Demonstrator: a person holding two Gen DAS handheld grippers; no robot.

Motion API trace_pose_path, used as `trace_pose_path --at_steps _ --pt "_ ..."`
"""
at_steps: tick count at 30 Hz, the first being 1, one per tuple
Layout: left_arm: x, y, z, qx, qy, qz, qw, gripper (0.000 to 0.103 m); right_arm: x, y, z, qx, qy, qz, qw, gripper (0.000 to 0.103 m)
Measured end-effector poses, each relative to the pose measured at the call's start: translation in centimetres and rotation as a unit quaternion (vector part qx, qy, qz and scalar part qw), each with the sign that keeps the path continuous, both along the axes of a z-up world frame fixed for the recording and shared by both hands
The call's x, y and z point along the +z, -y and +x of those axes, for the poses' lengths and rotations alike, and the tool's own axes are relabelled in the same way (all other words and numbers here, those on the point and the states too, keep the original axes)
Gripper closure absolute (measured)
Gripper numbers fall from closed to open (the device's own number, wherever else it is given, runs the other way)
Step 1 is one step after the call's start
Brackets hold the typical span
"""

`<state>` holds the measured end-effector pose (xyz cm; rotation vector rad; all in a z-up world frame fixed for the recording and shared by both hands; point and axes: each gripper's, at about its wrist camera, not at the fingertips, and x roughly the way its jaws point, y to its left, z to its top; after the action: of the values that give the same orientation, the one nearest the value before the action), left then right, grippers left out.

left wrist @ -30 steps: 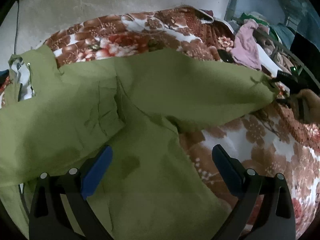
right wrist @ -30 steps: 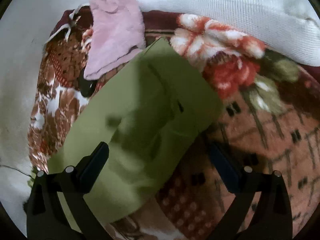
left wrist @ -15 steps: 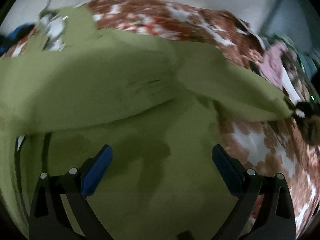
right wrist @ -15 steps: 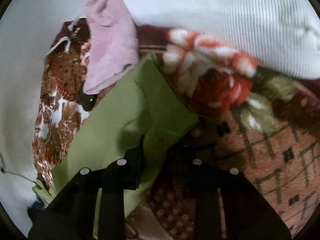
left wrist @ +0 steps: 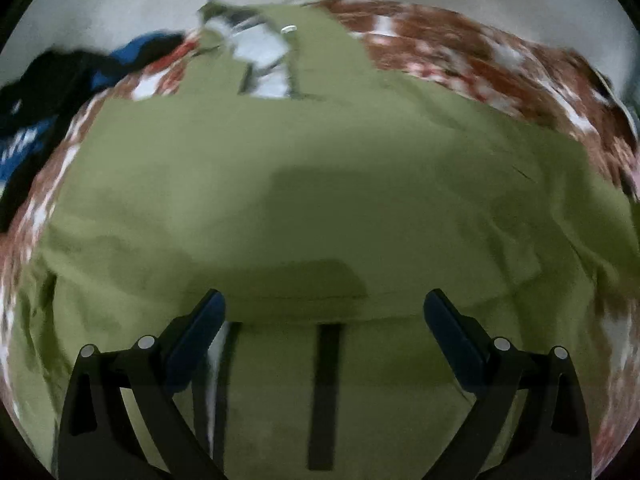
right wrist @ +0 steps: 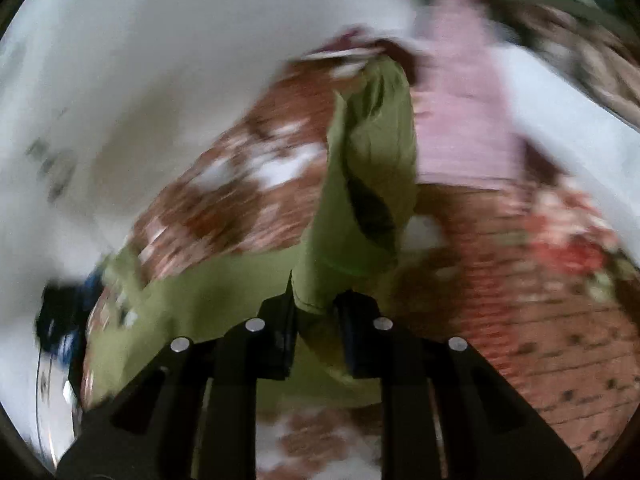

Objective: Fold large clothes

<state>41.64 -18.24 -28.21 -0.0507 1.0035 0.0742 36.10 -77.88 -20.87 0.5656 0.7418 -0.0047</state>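
left hand-held gripper (left wrist: 324, 306): black frame | blue finger pads (left wrist: 200, 330) | silver screws

Your olive-green garment (left wrist: 320, 184) lies spread, creased, across the bed; one bunched end (right wrist: 360, 208) lifted, blurred.

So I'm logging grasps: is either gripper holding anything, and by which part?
The right gripper pinches the green garment at a hemmed end, likely a sleeve cuff. The left gripper holds nothing.
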Motion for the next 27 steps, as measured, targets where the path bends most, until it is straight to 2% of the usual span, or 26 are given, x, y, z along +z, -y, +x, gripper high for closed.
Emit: trace_pose_path --at_steps 2,3,5,7,8,12,16,18,27 --pt "0.2 -1.2 0.0 0.031 0.023 0.000 0.9993 0.005 0.5 -3.7 0.8 0.028 0.005 0.025 0.999 0.085" --pt "-0.1 -1.6 0.2 0.039 0.026 0.020 0.9987 0.005 0.8 -5.7 1.3 0.039 0.009 0.041 0.998 0.085" --pt "-1.3 -2.0 0.7 0.035 0.011 0.052 0.9980 0.005 1.5 -9.3 2.1 0.060 0.022 0.061 0.996 0.085" --pt "-3.1 -2.4 1.0 0.029 -0.012 0.059 0.9978 0.005 2.5 -13.5 3.2 0.087 0.031 0.067 0.993 0.085" --pt "-3.7 -2.6 1.0 0.024 -0.018 0.054 0.9981 0.005 2.8 -14.8 3.4 0.098 0.035 0.072 0.992 0.085" --pt "-4.5 -3.7 0.7 0.000 0.009 0.024 0.9997 0.005 4.8 -22.0 5.3 0.142 0.048 0.089 0.985 0.086" --pt "-5.2 -4.5 0.5 -0.010 0.032 -0.002 0.9995 0.004 6.5 -28.1 6.7 0.185 0.053 0.086 0.978 0.086" --pt "-5.4 -4.5 0.3 -0.009 0.038 -0.004 0.9992 0.004 7.5 -32.1 7.5 0.219 0.048 0.065 0.972 0.086" --pt "-5.5 -4.3 0.0 -0.008 0.049 -0.009 0.9987 0.004 8.6 -46.6 9.0 0.292 0.056 0.084 0.951 0.086"
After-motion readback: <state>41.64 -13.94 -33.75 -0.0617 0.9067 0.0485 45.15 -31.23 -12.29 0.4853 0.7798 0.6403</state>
